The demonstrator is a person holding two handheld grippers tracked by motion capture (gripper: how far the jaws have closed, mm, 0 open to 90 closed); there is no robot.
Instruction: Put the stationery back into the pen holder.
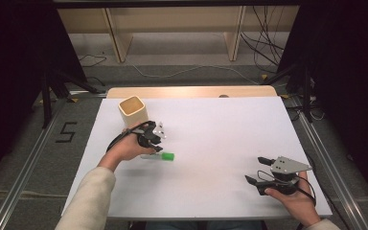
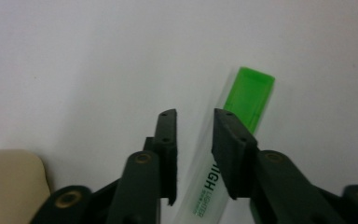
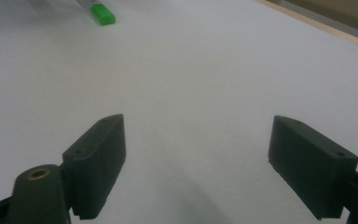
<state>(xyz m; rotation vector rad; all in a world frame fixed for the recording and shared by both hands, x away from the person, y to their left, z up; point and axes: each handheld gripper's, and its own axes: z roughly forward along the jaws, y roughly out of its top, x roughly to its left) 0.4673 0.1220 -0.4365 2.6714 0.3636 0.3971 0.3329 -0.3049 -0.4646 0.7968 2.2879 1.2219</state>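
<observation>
While the right gripper [image 1: 261,170] is rested idle with jaws wide apart near the bench's [image 1: 211,129] right edge, a green-capped highlighter [image 2: 223,154], lying flat beside the beige cup [image 1: 133,111], is straddled lengthwise by the left gripper's [image 2: 195,140] narrowed, not visibly clamped jaws, evidently for lifting.

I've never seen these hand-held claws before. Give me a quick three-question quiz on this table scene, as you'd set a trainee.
1. True or false: the highlighter lies flat on the white table.
2. Which gripper has the highlighter between its jaws? A) left gripper B) right gripper
3. What colour is the highlighter's cap?

Key
1. True.
2. A; the left jaws straddle its clear barrel with a gap showing, while the right gripper's stand wide apart over bare table.
3. Green.
</observation>
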